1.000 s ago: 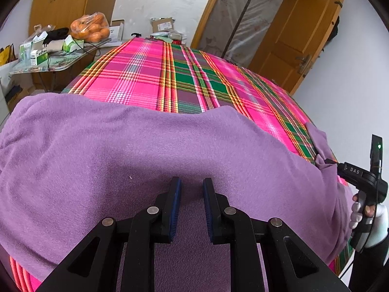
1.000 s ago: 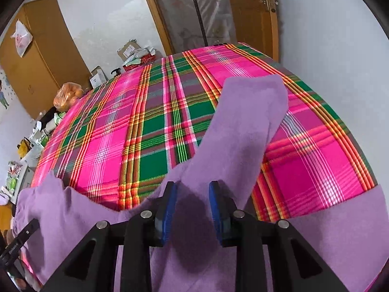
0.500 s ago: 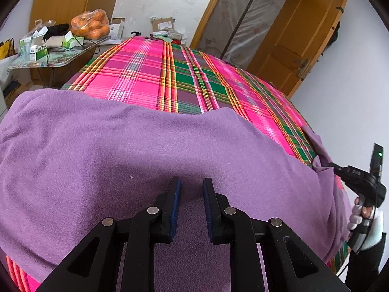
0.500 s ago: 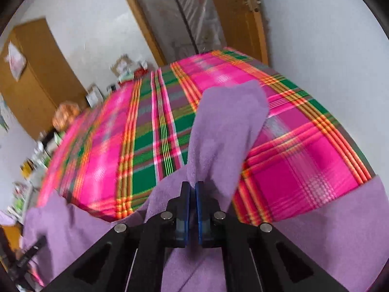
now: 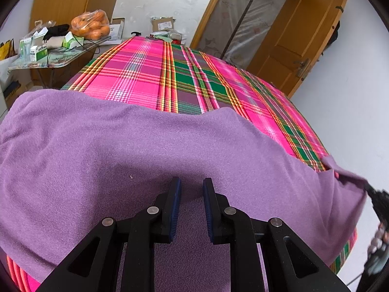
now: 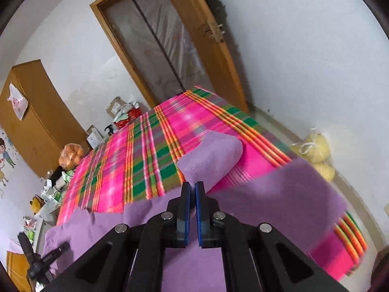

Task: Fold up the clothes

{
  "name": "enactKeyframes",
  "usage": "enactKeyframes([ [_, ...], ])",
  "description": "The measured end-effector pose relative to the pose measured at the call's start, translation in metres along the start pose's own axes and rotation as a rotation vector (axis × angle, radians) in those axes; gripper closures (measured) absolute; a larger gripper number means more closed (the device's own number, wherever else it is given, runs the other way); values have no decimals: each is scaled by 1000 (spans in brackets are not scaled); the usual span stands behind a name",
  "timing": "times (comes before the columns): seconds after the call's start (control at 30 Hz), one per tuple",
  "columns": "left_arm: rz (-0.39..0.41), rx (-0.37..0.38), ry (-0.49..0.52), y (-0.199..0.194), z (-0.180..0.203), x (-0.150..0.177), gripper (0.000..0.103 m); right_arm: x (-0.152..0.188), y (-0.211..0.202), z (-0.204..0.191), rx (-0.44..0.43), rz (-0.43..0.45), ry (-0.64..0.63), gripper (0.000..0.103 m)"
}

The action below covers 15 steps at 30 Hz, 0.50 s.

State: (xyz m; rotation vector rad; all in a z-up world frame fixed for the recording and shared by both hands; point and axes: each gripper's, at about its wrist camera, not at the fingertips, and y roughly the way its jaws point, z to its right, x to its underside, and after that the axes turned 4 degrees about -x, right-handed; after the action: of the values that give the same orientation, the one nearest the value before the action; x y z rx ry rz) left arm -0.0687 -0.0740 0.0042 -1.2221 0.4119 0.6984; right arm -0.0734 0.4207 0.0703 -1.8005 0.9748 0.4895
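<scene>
Right tool (image 6: 192, 189) pinches the purple garment's sleeve (image 6: 211, 160), which points up the bed; left tool (image 5: 192, 194) stands apart

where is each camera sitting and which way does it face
Left wrist: on the left gripper, looking down over the purple garment and plaid bed; jaws apart.
Right wrist: on the right gripper, facing the door; jaws shut on the sleeve.
Shared: garment, bed, bag of oranges.

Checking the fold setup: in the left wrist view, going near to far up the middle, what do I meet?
Left hand-held gripper → purple garment → plaid bedcover → cardboard box → white wall.
</scene>
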Motion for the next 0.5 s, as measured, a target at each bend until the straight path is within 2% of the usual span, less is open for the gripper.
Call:
enactKeyframes([
  [0.1,0,-6,6,0,0,-1,84,21,-5,18,51,-50,37,99],
  [0.27,0,-10,8,1,1,-1,84,46,8,51,126,-190,94,99],
  [0.33,0,-7,6,1,1,0,84,45,6,51,133,-187,74,98],
  [0.43,1,-5,4,1,0,-1,84,35,0,39,171,-132,-21,95],
  [0.5,3,-11,7,0,1,0,84,27,1,29,182,-106,-88,89],
])
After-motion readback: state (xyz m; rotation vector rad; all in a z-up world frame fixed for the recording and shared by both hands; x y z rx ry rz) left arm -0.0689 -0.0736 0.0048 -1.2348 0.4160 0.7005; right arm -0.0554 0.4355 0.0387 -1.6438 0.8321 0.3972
